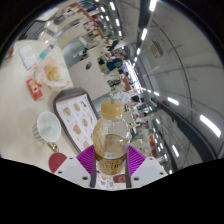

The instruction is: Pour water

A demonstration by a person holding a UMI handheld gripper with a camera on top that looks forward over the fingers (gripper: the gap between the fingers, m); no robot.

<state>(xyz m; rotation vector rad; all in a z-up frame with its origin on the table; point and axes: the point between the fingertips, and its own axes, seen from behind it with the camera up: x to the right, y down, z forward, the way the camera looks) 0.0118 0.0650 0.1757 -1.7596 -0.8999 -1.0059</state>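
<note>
A clear plastic bottle (111, 138) holding amber liquid stands between my fingers, its cap end pointing away from me. Both purple pads (87, 158) press on its sides, so my gripper (111, 162) is shut on it. The bottle is lifted and tilted along with the whole view, above a table. A white cup (48, 126) sits on the table to the left of the bottle. The bottle's lower end is hidden between the fingers.
A picture menu card (76, 113) lies on the table (30, 70) just behind the bottle. Plates with food (49, 72) sit farther off. Beyond the table a long hall holds chairs, people and ceiling lights (150, 40).
</note>
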